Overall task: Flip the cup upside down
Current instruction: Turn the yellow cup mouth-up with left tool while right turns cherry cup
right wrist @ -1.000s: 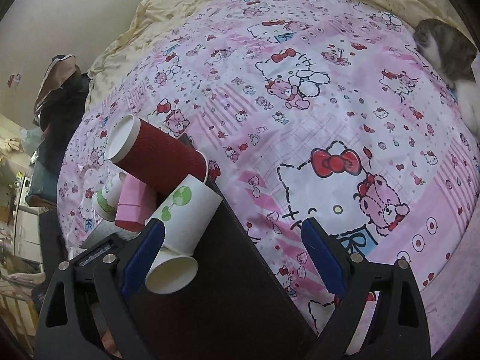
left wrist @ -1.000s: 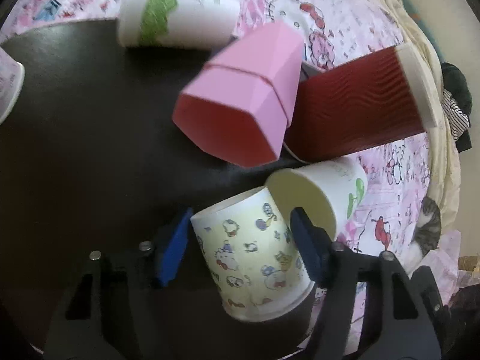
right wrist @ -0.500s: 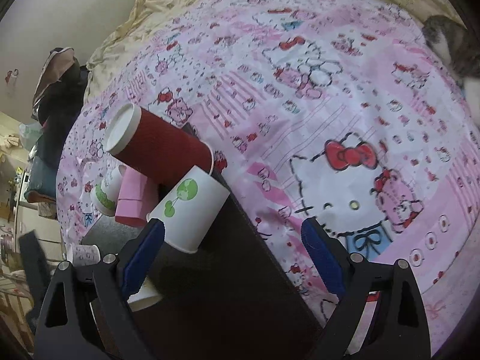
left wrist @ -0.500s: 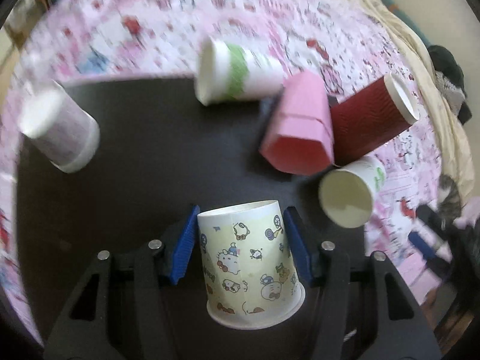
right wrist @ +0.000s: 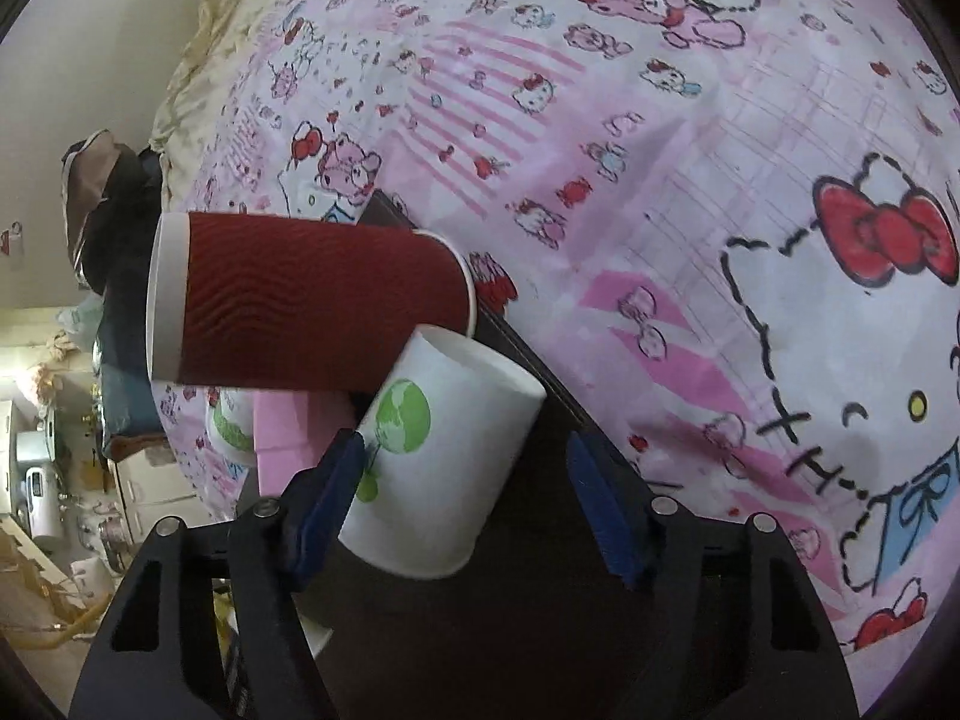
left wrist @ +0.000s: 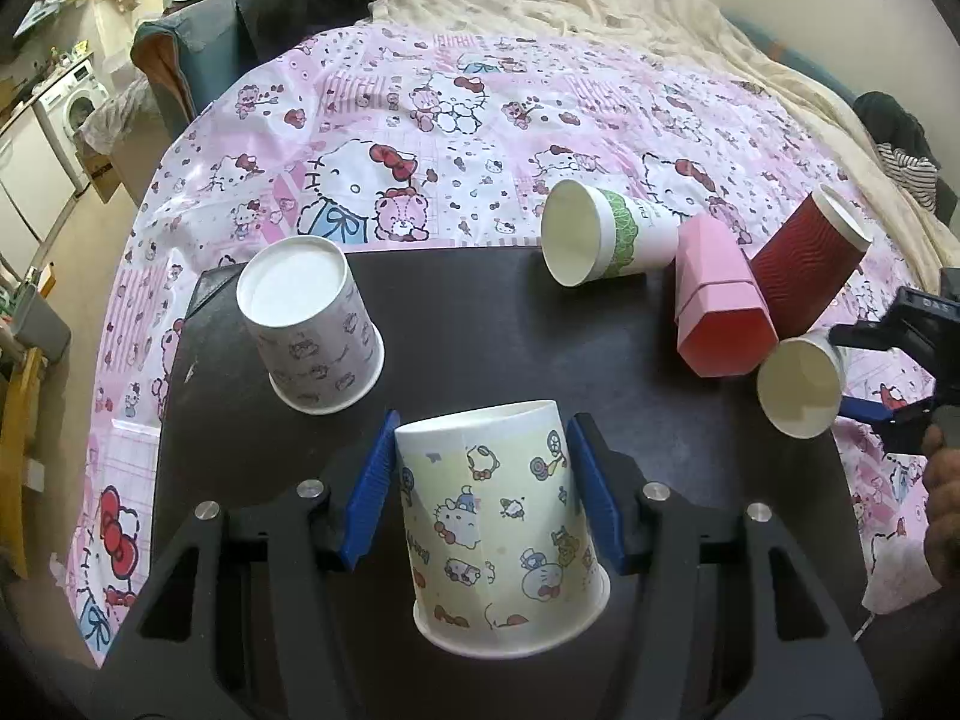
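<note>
A yellow cartoon-print paper cup [left wrist: 498, 516] sits between the blue pads of my left gripper [left wrist: 483, 429], which is shut on it. The cup's base points away and its rim faces the camera, above the black board [left wrist: 480, 312]. A white cup with green balloon print [right wrist: 444, 450] lies on its side at the board's edge, inside my right gripper [right wrist: 465, 450]. The jaws are closing; the left pad [right wrist: 336, 480] touches the cup and the right pad stands off it. The left wrist view shows the same cup [left wrist: 801, 387] at the far right.
A pale printed cup [left wrist: 312, 330] stands upside down on the board's left. A white cup with a green band [left wrist: 606, 234], a pink faceted cup [left wrist: 714, 306] and a red ripple cup [left wrist: 810, 264] lie clustered at the back right. Pink cartoon bedding [left wrist: 420, 120] surrounds the board.
My left gripper closed on the cartoon cup, lifted it away from the cluster and turned it base-away. My right gripper dropped onto the green-print cup and its jaws narrowed.
</note>
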`<control>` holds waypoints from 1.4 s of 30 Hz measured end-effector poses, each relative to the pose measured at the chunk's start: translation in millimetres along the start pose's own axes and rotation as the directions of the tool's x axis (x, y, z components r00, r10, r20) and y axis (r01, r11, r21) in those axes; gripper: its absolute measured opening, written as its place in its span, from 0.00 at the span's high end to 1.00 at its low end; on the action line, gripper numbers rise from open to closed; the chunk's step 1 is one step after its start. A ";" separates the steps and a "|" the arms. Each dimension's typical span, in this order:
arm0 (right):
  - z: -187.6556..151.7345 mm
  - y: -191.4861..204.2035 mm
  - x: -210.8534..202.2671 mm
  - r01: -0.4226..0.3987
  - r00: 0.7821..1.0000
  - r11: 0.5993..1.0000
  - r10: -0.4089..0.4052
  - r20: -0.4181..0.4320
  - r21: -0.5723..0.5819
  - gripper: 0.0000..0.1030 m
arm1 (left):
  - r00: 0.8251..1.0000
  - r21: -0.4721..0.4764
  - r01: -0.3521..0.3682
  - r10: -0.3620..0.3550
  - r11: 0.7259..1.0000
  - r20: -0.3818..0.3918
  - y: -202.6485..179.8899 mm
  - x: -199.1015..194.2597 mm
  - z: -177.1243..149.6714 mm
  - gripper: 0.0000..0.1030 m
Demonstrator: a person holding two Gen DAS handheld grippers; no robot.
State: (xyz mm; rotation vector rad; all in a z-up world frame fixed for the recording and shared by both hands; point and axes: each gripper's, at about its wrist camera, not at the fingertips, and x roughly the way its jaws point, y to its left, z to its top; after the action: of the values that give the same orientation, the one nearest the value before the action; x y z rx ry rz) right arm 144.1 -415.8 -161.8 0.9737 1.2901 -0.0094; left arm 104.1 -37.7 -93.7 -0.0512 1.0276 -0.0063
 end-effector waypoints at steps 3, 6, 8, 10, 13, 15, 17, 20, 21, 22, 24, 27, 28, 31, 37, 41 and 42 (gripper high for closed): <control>2.1 -3.4 9.0 -0.029 0.999 0.998 0.030 -0.014 0.052 0.30 | 1.000 -0.008 0.005 -0.005 1.000 0.007 5.3 -5.4 -1.3 0.48; 6.3 -5.3 18.1 -0.055 0.998 0.994 0.058 -0.025 0.090 0.30 | 1.000 -0.007 0.005 -0.005 1.000 0.016 7.4 -9.5 -2.2 0.48; 4.9 -6.1 22.8 -0.041 0.998 0.995 0.044 -0.037 0.088 0.31 | 1.000 -0.006 0.004 -0.004 1.000 0.022 7.7 -12.1 -3.1 0.48; 2.8 -3.3 21.2 -0.029 0.999 0.998 0.031 -0.031 0.061 0.41 | 1.000 -0.012 0.003 -0.002 1.000 0.027 10.4 -15.3 -4.4 0.48; -0.8 -2.3 19.6 -0.020 0.999 0.999 0.021 -0.030 0.035 0.42 | 1.000 -0.035 0.000 0.001 0.999 0.026 18.8 -21.8 -8.6 0.48; -6.2 -1.3 14.0 -0.024 0.999 1.000 0.025 -0.027 0.014 0.42 | 1.000 -0.061 -0.002 0.004 0.998 0.030 28.1 -28.2 -12.3 0.48; -12.7 2.9 5.5 -0.034 0.999 0.999 0.034 -0.020 -0.027 0.42 | 0.999 -0.084 -0.004 0.006 0.996 0.034 36.2 -33.0 -14.8 0.48; -22.5 9.5 -8.3 -0.045 0.999 0.995 0.045 0.003 -0.091 0.42 | 0.997 -0.119 -0.015 0.024 0.993 0.068 54.7 -44.7 -17.7 0.48; -25.6 11.7 -11.8 -0.047 0.999 0.993 0.048 0.010 -0.113 0.42 | 0.995 -0.127 -0.026 0.037 0.992 0.091 61.5 -49.0 -19.0 0.48; -29.9 15.0 -16.7 -0.043 0.999 0.988 0.047 0.028 -0.146 0.42 | 0.992 -0.136 -0.036 0.051 0.990 0.112 67.3 -52.3 -20.1 0.48; -38.7 22.8 -26.3 -0.005 0.996 0.974 0.026 0.087 -0.227 0.42 | 0.984 -0.162 -0.060 0.086 0.985 0.157 81.1 -56.8 -24.3 0.48; -49.9 35.2 -39.7 0.050 0.975 0.934 0.032 0.221 -0.354 0.42 | 0.976 -0.166 -0.103 0.132 0.981 0.175 90.8 -50.1 -24.6 0.48; -51.7 36.7 -42.4 0.066 0.963 0.925 0.039 0.268 -0.373 0.42 | 0.975 -0.162 -0.117 0.144 0.980 0.167 91.7 -46.4 -24.5 0.48; -53.3 45.1 -31.9 0.169 0.937 0.883 -0.007 0.348 -0.438 0.42 | 0.972 -0.144 -0.145 0.168 0.979 0.162 91.3 -37.3 -24.5 0.48; -74.0 63.2 -15.8 0.358 0.867 0.736 -0.032 0.498 -0.575 0.42 | 0.969 -0.175 -0.148 0.178 0.973 0.170 96.5 -19.7 -23.0 0.48; -83.9 68.6 -1.8 0.419 0.847 0.668 -0.044 0.530 -0.615 0.42 | 0.967 -0.181 -0.157 0.189 0.971 0.173 100.3 -11.0 -25.2 0.47; -86.5 68.4 2.3 0.437 0.843 0.651 -0.057 0.534 -0.620 0.42 | 0.966 -0.186 -0.151 0.184 0.971 0.182 101.5 -10.4 -26.3 0.47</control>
State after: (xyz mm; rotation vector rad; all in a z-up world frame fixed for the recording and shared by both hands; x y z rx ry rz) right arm 111.0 -319.8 -118.8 0.0569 0.8263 0.0421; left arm 74.3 63.0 -103.1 -0.1183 0.8286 0.2381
